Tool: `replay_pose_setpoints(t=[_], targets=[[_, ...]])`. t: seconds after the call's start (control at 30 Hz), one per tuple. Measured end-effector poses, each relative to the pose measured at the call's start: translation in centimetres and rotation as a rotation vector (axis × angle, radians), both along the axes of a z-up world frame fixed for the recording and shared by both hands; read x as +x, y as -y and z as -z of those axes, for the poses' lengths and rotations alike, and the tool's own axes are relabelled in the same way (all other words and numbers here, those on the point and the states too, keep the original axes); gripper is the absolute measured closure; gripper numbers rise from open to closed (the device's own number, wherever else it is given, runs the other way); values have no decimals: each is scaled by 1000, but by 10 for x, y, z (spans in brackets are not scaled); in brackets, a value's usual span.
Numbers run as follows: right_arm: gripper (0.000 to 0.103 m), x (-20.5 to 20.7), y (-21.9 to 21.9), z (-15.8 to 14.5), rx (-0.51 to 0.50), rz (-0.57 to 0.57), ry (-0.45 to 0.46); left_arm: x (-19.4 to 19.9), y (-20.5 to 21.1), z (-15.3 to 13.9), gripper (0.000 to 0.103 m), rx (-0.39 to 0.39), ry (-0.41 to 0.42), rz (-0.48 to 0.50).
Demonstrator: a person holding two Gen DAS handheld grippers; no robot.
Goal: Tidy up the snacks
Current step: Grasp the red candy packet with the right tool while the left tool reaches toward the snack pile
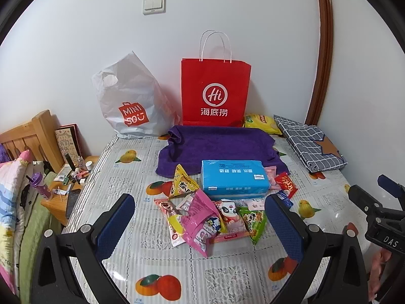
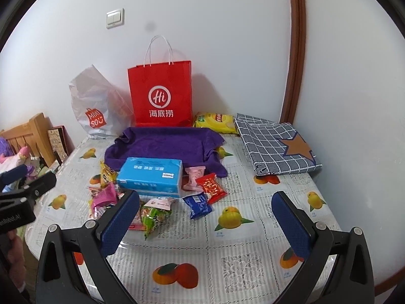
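Both grippers wide open, empty: left gripper (image 1: 200, 217), right gripper (image 2: 205, 215)

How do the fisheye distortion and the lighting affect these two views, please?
Left wrist view: the door frame bows strongly, corners are black, and glare sits on the tablecloth. Right wrist view: the same bowing, the red bag casts a soft shadow on the wall, and the centre is sharp.

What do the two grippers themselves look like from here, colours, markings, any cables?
Both match: the left gripper and right gripper have black plastic frames with triangular cut-outs and silver screws. Their fingers carry dark blue textured pads. White lettering shows on each body seen from the other camera, partly cut off. No cables are visible.
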State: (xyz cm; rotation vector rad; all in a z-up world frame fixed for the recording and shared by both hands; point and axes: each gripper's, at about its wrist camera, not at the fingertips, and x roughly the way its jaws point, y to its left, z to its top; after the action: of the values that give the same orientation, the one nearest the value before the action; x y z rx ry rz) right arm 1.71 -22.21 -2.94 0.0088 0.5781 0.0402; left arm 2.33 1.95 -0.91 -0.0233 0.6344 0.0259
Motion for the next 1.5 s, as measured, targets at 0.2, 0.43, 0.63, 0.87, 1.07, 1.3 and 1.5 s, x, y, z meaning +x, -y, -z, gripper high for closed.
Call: replay_pose_setpoints(t=[0.2,0.43,0.63,0.87,1.07,1.3,1.5], targets=[[1,26,7,12,11,4,-31,25,-2,10,0,11,-31,-12],[1,66,17,34,65,-1,-120,66,-10,33,0,15,-124,-11],[9,110,23,66,123,-22,-201,103,-26,56,0,12,-199,-41],[25,163,20,106,113,-45,-287,132,-50,77,0,-12,-237,-78],[33,188,20,129,78,-84,-312,149,-66,91,0,-68,-283,-106],[39,211,14,154,29,-144,-348,161,-74,96,0,-61,-288,-126],[44,226,12,174,25,-164,-383,164,-77,99,0,-41,-301,-138]])
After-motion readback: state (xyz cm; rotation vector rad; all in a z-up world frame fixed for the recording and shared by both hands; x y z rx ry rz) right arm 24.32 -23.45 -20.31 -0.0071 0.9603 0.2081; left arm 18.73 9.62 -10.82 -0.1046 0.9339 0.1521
